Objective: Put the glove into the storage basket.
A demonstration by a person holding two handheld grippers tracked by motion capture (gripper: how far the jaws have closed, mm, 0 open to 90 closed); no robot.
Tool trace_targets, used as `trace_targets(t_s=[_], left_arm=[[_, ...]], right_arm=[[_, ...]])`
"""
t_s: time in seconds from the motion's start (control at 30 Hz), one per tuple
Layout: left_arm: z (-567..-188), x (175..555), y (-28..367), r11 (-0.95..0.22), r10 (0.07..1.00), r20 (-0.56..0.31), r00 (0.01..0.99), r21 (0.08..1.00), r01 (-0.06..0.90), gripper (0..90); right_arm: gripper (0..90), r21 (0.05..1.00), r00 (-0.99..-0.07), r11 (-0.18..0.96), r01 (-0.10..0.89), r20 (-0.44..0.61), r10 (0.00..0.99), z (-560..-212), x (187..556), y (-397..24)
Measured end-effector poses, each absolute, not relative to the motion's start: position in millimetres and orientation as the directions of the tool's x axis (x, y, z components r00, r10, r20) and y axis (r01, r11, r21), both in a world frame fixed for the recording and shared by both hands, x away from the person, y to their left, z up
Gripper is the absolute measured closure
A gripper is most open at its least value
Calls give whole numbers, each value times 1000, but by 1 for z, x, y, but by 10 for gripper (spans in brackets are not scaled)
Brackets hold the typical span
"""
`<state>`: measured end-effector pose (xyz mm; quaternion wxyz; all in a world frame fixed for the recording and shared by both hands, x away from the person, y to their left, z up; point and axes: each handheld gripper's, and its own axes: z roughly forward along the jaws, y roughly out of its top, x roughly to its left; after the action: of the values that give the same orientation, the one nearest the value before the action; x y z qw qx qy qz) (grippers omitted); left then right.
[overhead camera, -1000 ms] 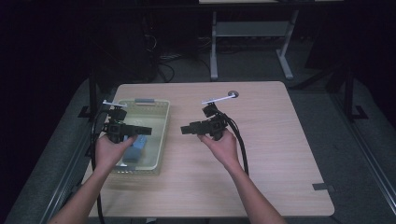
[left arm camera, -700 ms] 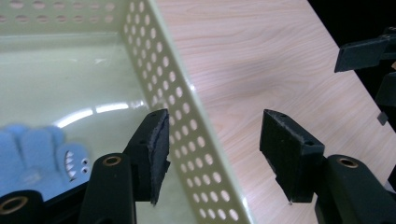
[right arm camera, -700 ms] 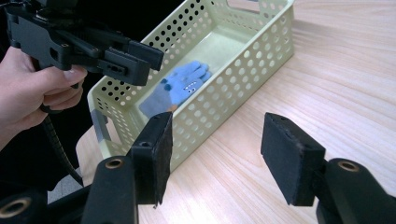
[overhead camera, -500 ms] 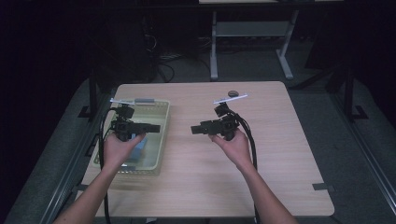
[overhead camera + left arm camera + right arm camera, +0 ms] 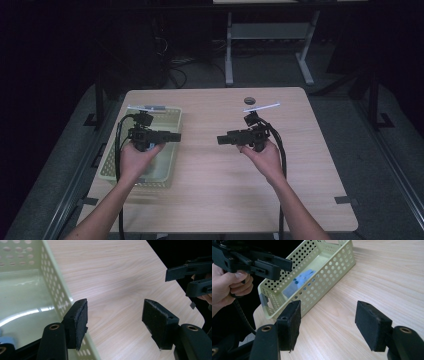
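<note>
A pale green perforated basket (image 5: 167, 114) stands on the left of the wooden table (image 5: 225, 195). A blue object (image 5: 303, 277) lies flat inside it; its corner shows in the left gripper view as a blue patch (image 5: 7, 341). My left gripper (image 5: 176, 136) is held over the basket's right rim (image 5: 53, 287), jaws pointing right. My right gripper (image 5: 220, 139) hovers over the table's middle, jaws pointing left at the basket (image 5: 329, 272). The two face each other, apart. Both have just been opening their jaws. My left gripper (image 5: 115, 304) and right gripper (image 5: 329, 304) are open, nothing between the pads.
A small dark round disc (image 5: 249, 100) sits in the tabletop near the far edge. Cables trail from both grippers back along the forearms. A white-legged table frame (image 5: 229, 55) stands on the dark floor beyond. Bare wood lies between basket and right hand.
The right gripper has moved to the right, away from the basket. The left gripper has shifted slightly right over the basket's rim.
</note>
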<state>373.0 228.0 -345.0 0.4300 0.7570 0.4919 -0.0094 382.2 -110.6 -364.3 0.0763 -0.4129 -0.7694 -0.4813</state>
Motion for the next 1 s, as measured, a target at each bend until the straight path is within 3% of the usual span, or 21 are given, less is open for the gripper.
trace_targets(t_s=[1.0], left_arm=[[-345,355,171,-222,646,-430,631,685,694,345]], right_arm=[[330,673,-610,161,722,511,606,-364,363,-165]])
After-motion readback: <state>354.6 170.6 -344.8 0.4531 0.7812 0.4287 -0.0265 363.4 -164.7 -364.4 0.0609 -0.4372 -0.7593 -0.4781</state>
